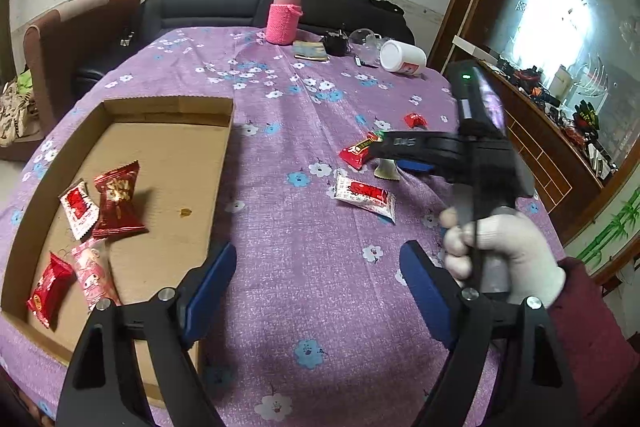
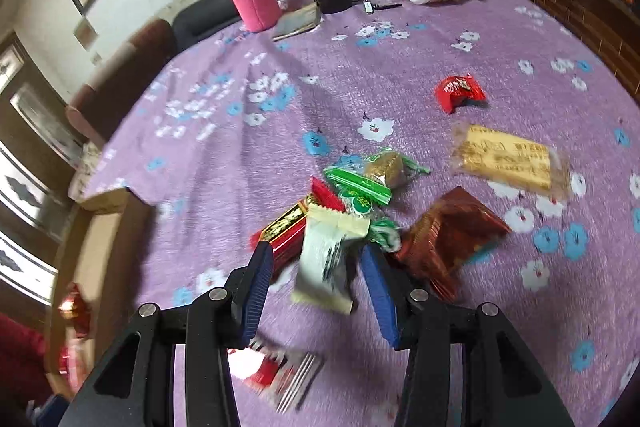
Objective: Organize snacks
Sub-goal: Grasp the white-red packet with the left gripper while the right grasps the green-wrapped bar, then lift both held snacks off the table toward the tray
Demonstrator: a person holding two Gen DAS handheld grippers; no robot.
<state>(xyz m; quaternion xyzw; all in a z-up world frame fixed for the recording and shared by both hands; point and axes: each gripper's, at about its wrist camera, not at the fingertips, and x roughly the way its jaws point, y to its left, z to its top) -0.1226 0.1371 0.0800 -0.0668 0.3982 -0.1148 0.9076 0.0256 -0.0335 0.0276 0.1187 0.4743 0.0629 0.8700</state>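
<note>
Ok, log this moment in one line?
left gripper: open, empty | right gripper: around white packet, grip unclear | box: four snacks inside

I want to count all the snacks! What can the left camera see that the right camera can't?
Only the left view shows inside the box: four snacks, among them a dark red pack and a pink pack. It also shows the gloved hand holding the right hand-held gripper.

Only the right view shows the yellow pack, the brown pack, the green pack and the white pack.

Both show the pink bottle, the white jar and the small red candy.
</note>
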